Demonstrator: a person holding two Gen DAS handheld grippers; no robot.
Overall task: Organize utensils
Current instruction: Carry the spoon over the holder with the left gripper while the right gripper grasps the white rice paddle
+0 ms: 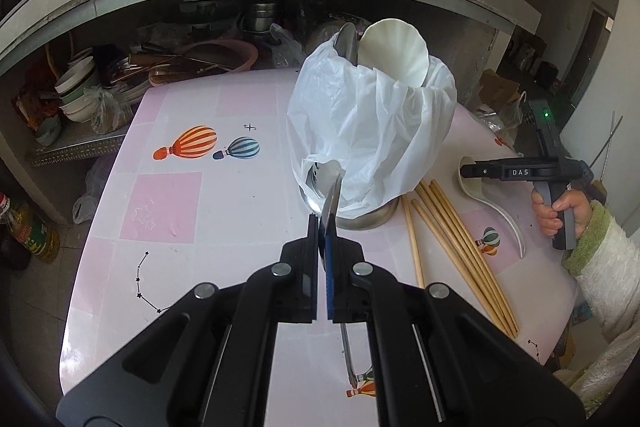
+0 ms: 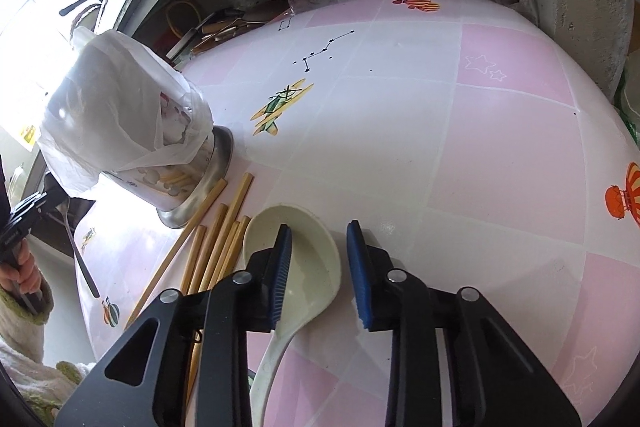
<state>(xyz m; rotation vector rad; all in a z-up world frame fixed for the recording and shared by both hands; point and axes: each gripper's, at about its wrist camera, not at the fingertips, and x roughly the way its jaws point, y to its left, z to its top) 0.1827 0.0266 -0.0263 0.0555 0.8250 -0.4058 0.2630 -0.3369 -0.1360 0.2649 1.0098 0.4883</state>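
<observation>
My left gripper (image 1: 320, 223) is shut on a metal spoon (image 1: 331, 193), held edge-on with its bowl up and its handle hanging below the jaws. Just ahead stands the utensil holder (image 1: 372, 131), wrapped in a white plastic bag, with a white ladle (image 1: 394, 51) and a metal spoon (image 1: 346, 41) sticking out. My right gripper (image 2: 320, 259) is low over a cream soup spoon (image 2: 308, 267) lying on the table. Its jaws are apart, one finger over the spoon's bowl and the other outside its right rim. Several wooden chopsticks (image 2: 218, 239) lie beside the holder (image 2: 120, 119).
The table (image 2: 480, 147) has a pink and white cloth with balloon prints. Behind it a cluttered shelf (image 1: 80, 95) holds bowls, pans and bags. An oil bottle (image 1: 28, 231) stands on the floor at the left. A hand in a fleece sleeve (image 1: 592, 247) holds the right gripper.
</observation>
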